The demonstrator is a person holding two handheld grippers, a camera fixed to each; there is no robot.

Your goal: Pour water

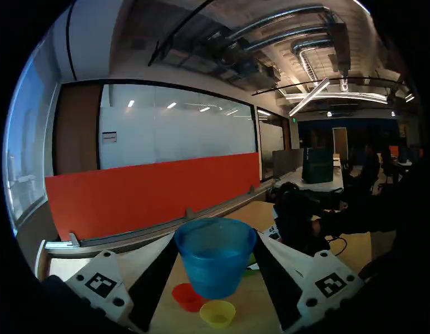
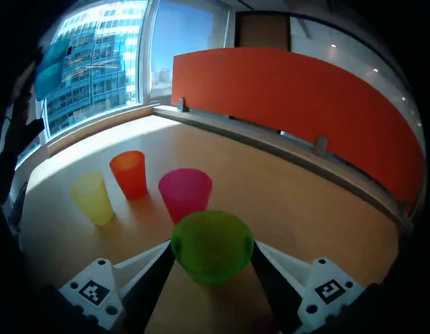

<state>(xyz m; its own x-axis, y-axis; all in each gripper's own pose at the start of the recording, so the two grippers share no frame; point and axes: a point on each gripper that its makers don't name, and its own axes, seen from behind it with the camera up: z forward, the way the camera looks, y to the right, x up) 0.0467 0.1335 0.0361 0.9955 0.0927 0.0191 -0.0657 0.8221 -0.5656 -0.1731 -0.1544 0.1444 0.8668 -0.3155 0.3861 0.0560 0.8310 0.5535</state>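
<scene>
Pinching the blue cup (image 1: 215,267) of water between its jaws, the left gripper (image 1: 216,247) held it above the table (image 1: 252,298), while the right gripper (image 2: 212,253) clamped the green cup (image 2: 212,242) beside the pink cup (image 2: 185,192)

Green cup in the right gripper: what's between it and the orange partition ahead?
Right gripper view: the pink cup stands just beyond the green cup; past it, bare tabletop to the orange partition.

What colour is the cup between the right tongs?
A green cup, clearest in the right gripper view.
</scene>
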